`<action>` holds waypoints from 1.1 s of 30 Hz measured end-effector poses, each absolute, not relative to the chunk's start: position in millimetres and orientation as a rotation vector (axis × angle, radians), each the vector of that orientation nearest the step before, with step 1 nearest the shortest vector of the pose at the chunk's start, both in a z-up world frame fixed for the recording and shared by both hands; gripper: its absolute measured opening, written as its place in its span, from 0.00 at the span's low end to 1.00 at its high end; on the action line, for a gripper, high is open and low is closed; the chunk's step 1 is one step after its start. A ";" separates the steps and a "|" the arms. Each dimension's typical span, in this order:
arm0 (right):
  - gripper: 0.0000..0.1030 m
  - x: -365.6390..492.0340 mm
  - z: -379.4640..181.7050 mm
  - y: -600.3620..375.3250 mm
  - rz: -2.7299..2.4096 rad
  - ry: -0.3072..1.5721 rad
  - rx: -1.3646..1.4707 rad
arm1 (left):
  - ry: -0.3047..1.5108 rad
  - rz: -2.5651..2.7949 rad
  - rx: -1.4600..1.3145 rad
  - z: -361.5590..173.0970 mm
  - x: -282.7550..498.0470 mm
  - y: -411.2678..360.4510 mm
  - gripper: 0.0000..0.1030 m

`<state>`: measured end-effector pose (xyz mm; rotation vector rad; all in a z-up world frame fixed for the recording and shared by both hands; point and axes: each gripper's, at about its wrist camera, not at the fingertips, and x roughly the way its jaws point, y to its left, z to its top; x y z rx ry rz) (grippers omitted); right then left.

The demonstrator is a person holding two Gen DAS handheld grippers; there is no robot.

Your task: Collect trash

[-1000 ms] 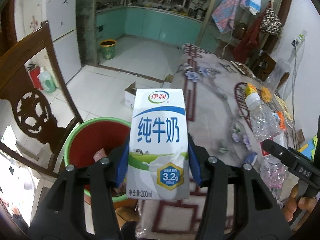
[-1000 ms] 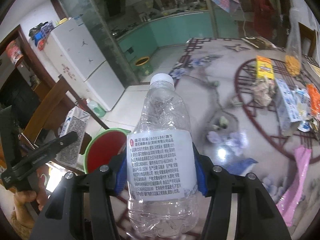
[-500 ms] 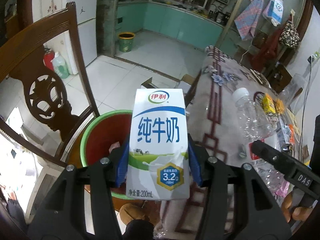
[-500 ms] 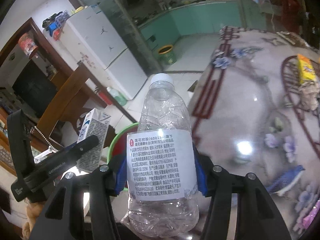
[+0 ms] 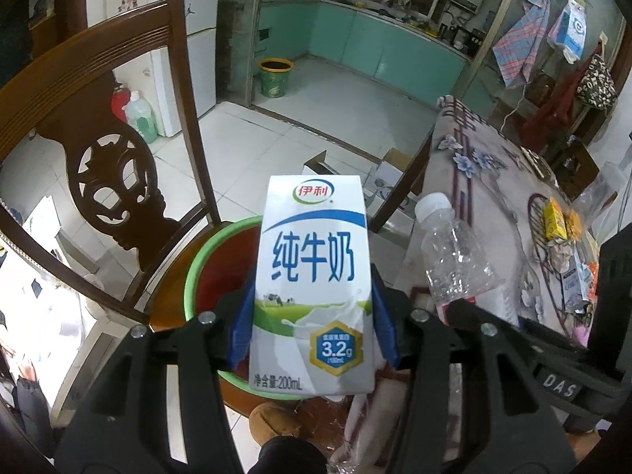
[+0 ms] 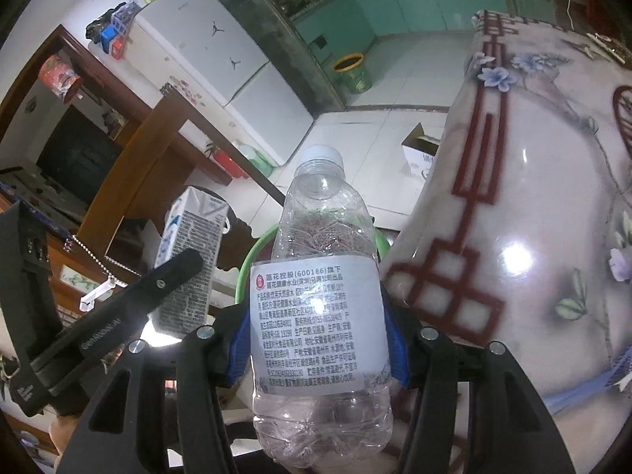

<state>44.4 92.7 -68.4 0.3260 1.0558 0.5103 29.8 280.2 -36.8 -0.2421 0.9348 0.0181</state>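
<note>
My left gripper (image 5: 314, 326) is closed on a white milk carton (image 5: 314, 284). Both blue pads press its side faces at mid-height, and the carton stands upright between them with its printed front toward the camera. The jaws are partly closed, set to the carton's width.

My right gripper (image 6: 318, 335) is closed on a clear plastic water bottle (image 6: 322, 296). The blue pads clamp the labelled section on both sides. The bottle is upright, white cap on top, and looks empty.

Position of the carried items:
- The carton is in front of and above a red bucket with a green rim (image 5: 197, 260). The bucket sits on the seat of a carved wooden chair (image 5: 102, 181).
- In the right wrist view the green rim (image 6: 252, 252) shows directly behind the bottle, with the carton to the bottle's left.
- In the left wrist view the bottle (image 5: 454, 260) is just right of the carton, near the table edge.

Remaining trash: a yellow packet (image 5: 553, 221) and other wrappers lie on the table (image 5: 474, 181), which carries a floral cloth with a red lattice border. A cardboard box (image 6: 420, 150) stands on the white tile floor beside the table.
</note>
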 end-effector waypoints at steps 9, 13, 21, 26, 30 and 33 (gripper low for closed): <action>0.52 53.2 -75.3 102.6 0.509 1.062 0.322 | 0.942 0.024 -0.245 -39.6 31.8 285.2 0.48; 0.59 55.0 -72.3 103.4 0.496 1.035 0.331 | 0.953 0.034 -0.249 -43.2 32.3 287.5 0.49; 0.71 41.7 -52.0 77.4 0.430 0.939 0.350 | 0.938 0.039 -0.264 -38.1 32.5 286.3 0.65; 0.71 25.4 -39.1 51.8 0.409 0.915 0.354 | 0.937 0.019 -0.239 -33.6 35.4 269.8 0.66; 0.72 7.4 -29.4 19.9 0.379 0.894 0.354 | 0.938 -0.008 -0.220 -29.9 37.0 251.1 0.67; 0.72 -5.4 -25.5 -6.3 0.337 0.884 0.349 | 0.936 -0.046 -0.188 -25.3 38.6 226.6 0.67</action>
